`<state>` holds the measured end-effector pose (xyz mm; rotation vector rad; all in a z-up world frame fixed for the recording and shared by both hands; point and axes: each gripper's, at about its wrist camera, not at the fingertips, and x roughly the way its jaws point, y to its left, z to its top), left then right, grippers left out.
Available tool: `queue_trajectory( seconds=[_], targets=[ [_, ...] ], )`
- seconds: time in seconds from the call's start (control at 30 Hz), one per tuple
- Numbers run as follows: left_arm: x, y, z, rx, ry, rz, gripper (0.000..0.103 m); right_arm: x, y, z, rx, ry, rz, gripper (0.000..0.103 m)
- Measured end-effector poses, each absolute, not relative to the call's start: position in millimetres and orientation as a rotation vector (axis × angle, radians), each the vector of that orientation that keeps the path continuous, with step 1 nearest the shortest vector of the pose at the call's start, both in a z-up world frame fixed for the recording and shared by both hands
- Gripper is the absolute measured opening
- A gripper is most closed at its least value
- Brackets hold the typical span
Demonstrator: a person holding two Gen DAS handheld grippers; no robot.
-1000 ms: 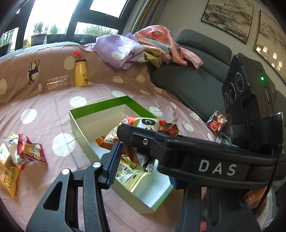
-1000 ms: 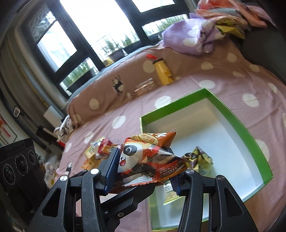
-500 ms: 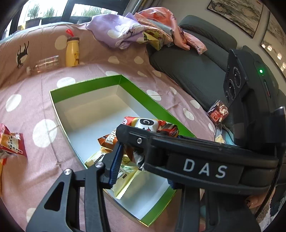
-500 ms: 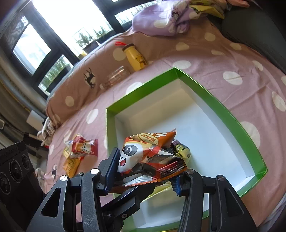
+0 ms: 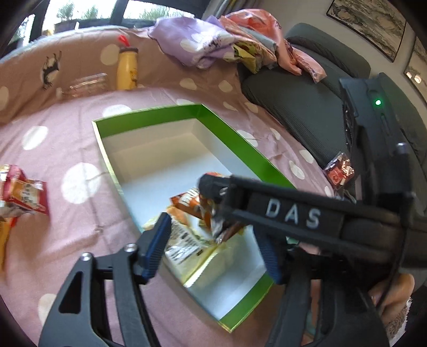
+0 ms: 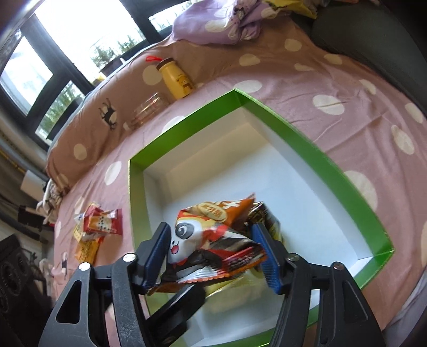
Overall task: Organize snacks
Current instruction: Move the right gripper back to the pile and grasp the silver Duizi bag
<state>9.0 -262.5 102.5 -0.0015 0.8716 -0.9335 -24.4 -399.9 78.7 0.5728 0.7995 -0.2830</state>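
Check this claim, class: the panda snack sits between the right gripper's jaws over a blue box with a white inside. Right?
Not quite. The box is green, not blue, as the right wrist view shows. The rest holds: the panda snack sits between the right gripper's jaws over its white inside.

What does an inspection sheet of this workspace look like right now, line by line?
Surface: pink dotted sheet, wrinkled.
Job's things: green box open on the sheet; panda snack over the box between the right gripper's fingers; yellow snack lying in the box; loose snacks on the sheet beside the box.
Clutter: yellow bottle, clear jar, heap of cloth.
Grippers: left gripper and right gripper over the box, jaws just opened further; the panda snack sits loosely between the right pads.
Cables: nothing seen.
Surroundings: grey sofa, windows, framed pictures.
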Motion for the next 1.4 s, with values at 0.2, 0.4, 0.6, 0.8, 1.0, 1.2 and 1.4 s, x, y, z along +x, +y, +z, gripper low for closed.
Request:
queue_trajectory(
  seconds=[0.2, 0.4, 0.6, 0.8, 1.0, 1.2, 1.4],
  targets=[
    [9, -204, 123, -0.050, 0.815, -0.800, 0.088, -34, -395, 99, 0.542, 0.707, -0.314, 0.076],
    [14, -131, 124, -0.065, 0.829, -0.537, 0.090, -33, -370, 114, 0.468, 0.668, -0.293, 0.079],
    [12, -57, 105, -0.050, 0.849, -0.311, 0.090, -25, -330, 125, 0.386, 0.641, -0.221, 0.080],
    [23, 10, 77, -0.170, 0.855, -0.118, 0.090, -11, -288, 121, 0.293, 0.665, -0.177, 0.080],
    [41, 51, 56, -0.253, 0.903, 0.017, 0.090, 7, -250, 109, 0.272, 0.713, -0.083, 0.080],
    [45, 65, 53, -0.240, 0.907, 0.082, 0.090, 51, -217, 90, 0.357, 0.850, 0.034, 0.080],
    [47, 68, 52, -0.239, 0.915, 0.073, 0.090, 115, -203, 71, 0.414, 0.952, 0.026, 0.080]
  ],
)
